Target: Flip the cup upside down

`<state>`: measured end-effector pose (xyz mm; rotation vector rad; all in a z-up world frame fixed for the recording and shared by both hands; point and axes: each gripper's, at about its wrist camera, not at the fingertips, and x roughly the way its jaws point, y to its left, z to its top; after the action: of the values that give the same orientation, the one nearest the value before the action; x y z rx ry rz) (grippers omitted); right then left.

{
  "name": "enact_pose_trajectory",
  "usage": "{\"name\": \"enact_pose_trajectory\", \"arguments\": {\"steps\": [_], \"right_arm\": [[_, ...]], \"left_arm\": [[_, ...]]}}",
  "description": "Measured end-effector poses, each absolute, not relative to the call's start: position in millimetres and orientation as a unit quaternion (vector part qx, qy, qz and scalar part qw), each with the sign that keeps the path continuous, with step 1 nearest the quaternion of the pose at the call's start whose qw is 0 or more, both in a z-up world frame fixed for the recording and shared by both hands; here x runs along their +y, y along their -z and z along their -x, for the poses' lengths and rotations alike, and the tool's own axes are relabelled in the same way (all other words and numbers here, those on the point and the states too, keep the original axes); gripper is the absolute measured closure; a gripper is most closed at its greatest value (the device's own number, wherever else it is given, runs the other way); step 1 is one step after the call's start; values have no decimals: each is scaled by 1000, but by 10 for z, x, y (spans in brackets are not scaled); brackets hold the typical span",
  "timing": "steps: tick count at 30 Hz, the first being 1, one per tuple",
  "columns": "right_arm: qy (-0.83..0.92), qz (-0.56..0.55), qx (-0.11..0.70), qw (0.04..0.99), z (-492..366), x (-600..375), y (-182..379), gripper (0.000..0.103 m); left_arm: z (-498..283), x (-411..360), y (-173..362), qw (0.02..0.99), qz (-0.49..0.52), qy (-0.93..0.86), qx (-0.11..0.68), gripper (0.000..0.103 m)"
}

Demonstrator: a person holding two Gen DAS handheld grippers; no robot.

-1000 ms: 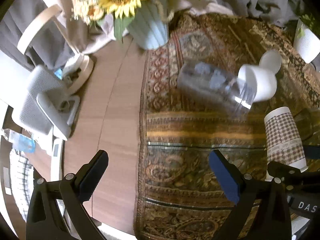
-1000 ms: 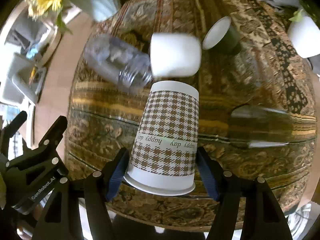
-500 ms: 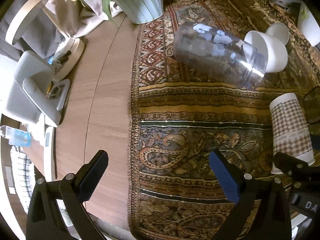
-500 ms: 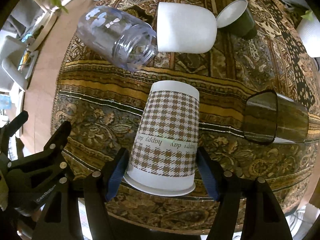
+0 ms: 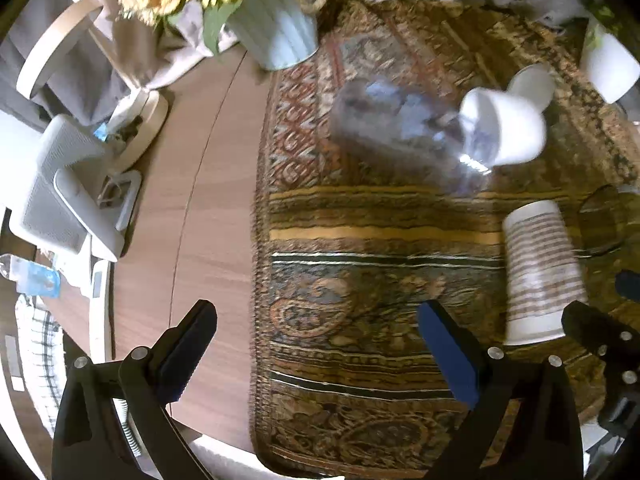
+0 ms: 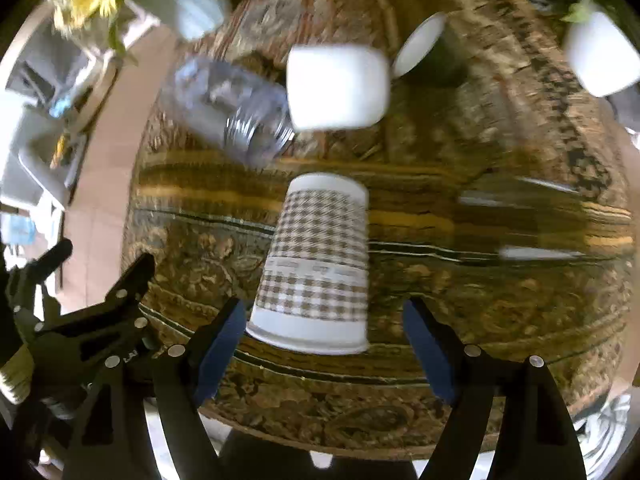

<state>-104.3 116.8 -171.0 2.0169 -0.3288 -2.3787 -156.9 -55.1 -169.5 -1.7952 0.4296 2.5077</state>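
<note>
A brown-and-white houndstooth paper cup [image 6: 316,264] stands upside down, rim on the patterned cloth, also in the left wrist view [image 5: 538,272]. My right gripper [image 6: 324,344] is open, its blue pads apart on either side of the cup's rim with a gap on the right side. My left gripper [image 5: 316,332] is open and empty, left of the cup, over the cloth's edge and the wooden table.
A clear plastic jar [image 6: 236,112] and a white cup [image 6: 338,88] lie on their sides behind. A dark green cup [image 6: 428,48] and a dark glass [image 6: 540,224] lie nearby. A flower vase [image 5: 276,28] stands at the back left, a white pot [image 6: 600,56] at the back right.
My right gripper has opened and let go of the houndstooth cup, which now stands on the cloth. Both grippers have drawn back a little; the views are blurred.
</note>
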Motion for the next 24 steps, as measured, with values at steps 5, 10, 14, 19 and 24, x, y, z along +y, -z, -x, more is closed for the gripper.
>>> {"name": "enact_pose_trajectory", "arguments": {"steps": [5, 10, 14, 19, 24], "right_arm": [[790, -601, -117, -29, 1114, 1362, 1321, 23], [808, -570, -133, -64, 1170, 1526, 1239, 23], [810, -561, -149, -85, 1150, 1776, 1188, 23], [811, -553, -157, -109, 1190, 2024, 1200, 23], [805, -554, -169, -126, 1307, 2248, 1276, 23]], "left_arm": [[1552, -326, 1481, 40, 565, -813, 134, 0], [1587, -1, 1366, 79, 564, -811, 135, 0], [1673, 267, 1395, 117, 583, -793, 132, 1], [1882, 588, 1564, 140, 617, -762, 138, 4], [2063, 764, 1705, 143, 645, -739, 130, 6]]}}
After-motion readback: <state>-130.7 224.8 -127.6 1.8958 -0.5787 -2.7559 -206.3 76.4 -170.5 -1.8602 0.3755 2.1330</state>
